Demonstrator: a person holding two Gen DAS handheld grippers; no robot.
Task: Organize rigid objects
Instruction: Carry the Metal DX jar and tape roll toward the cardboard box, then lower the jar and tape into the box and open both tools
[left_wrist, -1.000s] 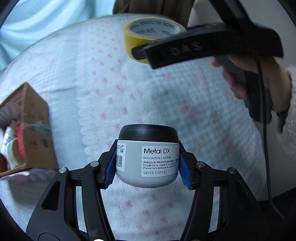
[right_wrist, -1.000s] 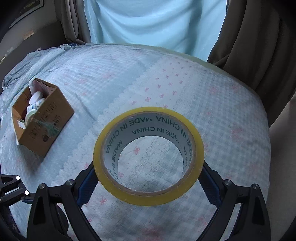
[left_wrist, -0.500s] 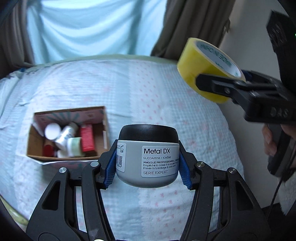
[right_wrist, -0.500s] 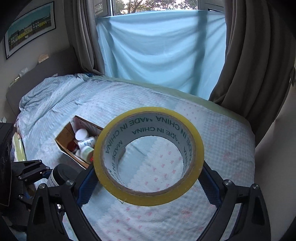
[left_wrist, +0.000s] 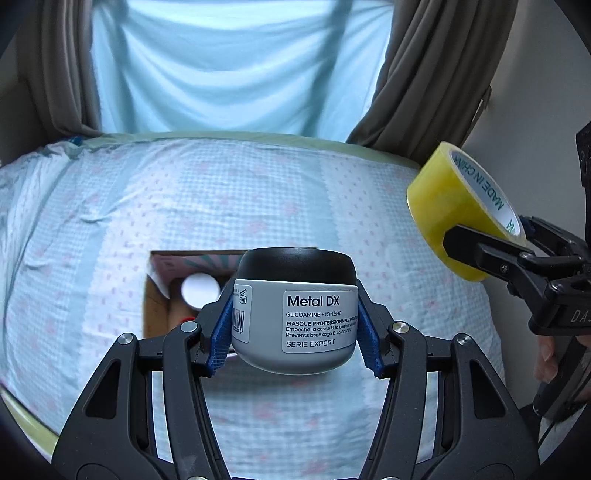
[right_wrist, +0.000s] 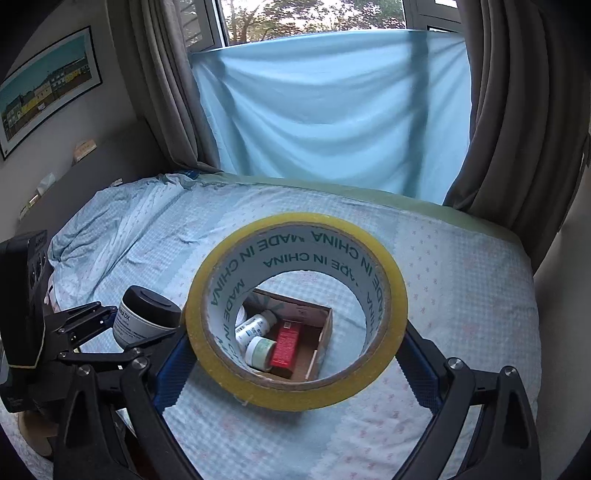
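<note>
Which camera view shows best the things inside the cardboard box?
The right wrist view. There, the cardboard box appears through the hole of the tape roll, with a white bottle, a green-capped jar and a red carton visible. In the left wrist view, the Metal DX jar hides most of the box; only one white lid shows.

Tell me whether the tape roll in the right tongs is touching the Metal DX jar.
Apart. In the left wrist view, bedspread shows between the jar, gripped by the left tongs, and the tape roll, held off to the side by the right tongs.
</note>
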